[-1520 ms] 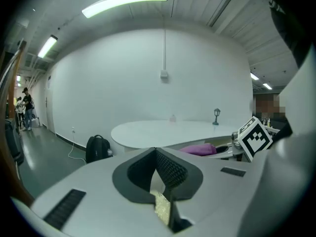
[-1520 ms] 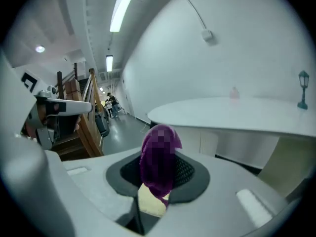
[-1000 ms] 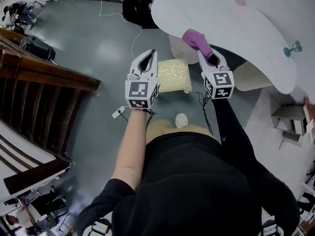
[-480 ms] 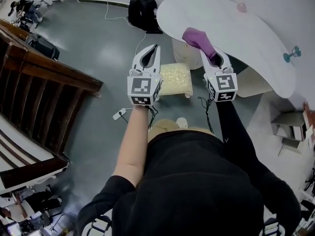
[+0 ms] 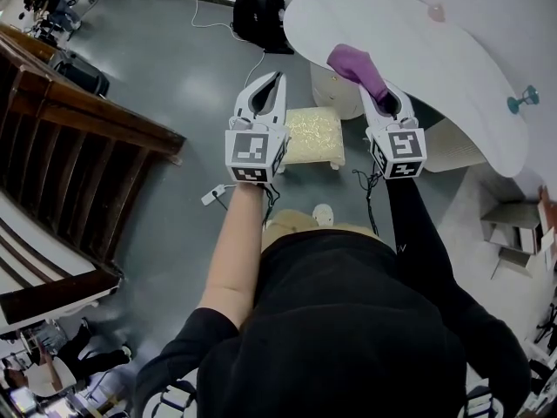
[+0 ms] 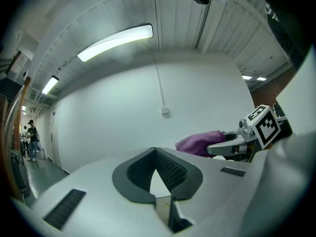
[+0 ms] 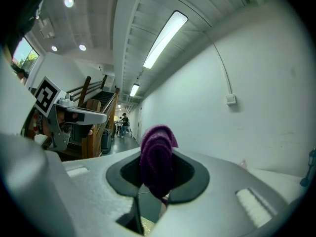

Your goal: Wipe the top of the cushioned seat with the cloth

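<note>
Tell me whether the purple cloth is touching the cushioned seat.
Apart. The head view shows the cloth, pinched in the right gripper, clear of the seat with a gap between them.

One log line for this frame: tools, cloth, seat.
left tool: shut, empty | right tool: shut on purple cloth | cushioned seat: in head view between tools, cloth off it | wipe: not yet begun
</note>
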### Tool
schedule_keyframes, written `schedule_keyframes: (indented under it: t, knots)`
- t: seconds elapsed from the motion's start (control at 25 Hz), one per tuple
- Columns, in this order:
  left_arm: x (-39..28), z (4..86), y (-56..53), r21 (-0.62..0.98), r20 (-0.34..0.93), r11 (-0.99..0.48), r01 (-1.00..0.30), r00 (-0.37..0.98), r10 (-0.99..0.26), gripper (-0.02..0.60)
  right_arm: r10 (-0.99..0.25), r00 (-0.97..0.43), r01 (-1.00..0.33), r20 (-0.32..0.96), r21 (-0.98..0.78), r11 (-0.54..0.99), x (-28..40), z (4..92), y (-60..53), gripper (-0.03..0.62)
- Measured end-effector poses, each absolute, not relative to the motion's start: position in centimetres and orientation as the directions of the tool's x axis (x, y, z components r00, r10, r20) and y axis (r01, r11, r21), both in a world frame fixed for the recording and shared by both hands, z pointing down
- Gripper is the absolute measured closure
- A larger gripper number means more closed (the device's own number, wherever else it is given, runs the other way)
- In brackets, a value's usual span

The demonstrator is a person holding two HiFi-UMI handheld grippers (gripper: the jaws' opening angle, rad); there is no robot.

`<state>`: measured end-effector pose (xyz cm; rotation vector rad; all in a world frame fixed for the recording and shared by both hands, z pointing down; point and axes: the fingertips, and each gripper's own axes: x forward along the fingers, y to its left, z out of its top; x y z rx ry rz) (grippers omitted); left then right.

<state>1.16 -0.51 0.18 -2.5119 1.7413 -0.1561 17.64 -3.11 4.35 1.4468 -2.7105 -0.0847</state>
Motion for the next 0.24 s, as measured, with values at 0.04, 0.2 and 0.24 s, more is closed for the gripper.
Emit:
schedule_keyframes:
  t: [0.04,0.2,0.24]
  knots:
    - [1.10,0.10,-0.49,-0.125,0.035,-0.350,-0.928,0.348,-0.937,0.574,-0.830,-0.556,-0.827,0.034,0.078,0.557,17.58,4.36,-3.13,0.508]
    - [1.04,-0.28,-0.47,-0.126,0.029,-0.349,-0.929,0.348,-0.937,0.574,-0.830,-0.556,-0.827,0.036,0.077,0.557,17.52,4.38,-3.17,0.508]
    - [1.04,-0.36,-0.47,-0.127,0.028,-0.349,-0.929,0.348,-0.937,0.574,-0.831,-0.556,-0.827,0.036,0.078,0.557,17.52,4.36,-3.18,0.508]
